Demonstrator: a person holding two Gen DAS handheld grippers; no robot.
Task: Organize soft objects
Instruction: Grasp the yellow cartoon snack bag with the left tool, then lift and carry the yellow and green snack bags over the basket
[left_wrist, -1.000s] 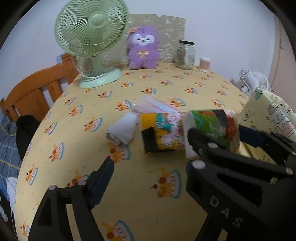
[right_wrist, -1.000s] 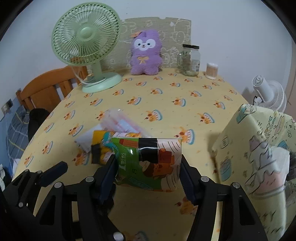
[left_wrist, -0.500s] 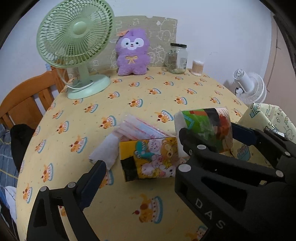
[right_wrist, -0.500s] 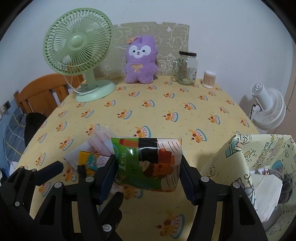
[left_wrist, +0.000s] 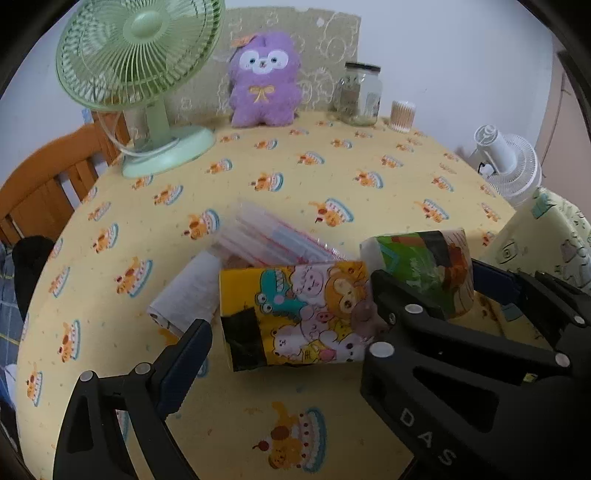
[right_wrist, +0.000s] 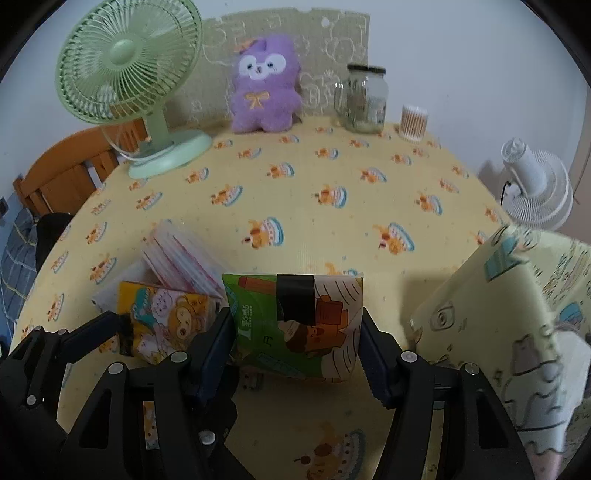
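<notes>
On yellow cake-print tablecloth, at six o'clock of purple plush: small heap of soft packs. Right gripper pinching green tissue pack from both sides, pack lifted clear of cloth and bulging slightly between pads. Left gripper spread wide, nothing pressed; yellow cartoon tissue pack lying between its fingers, dark tape patch at its seven o'clock corner. Clear zip bags at twelve o'clock of that pack, white folded cloth at nine. Printed fabric bin at three o'clock of green pack, likely drop spot.

Risks, as judged: green pack slipping out if squeeze loosens, wrapper being slick and compressible. Two grippers crowded close, so collision of inner fingers probable on any sideways sweep. Left closing off-centre could skid yellow pack into zip bags or snag white cloth along.
</notes>
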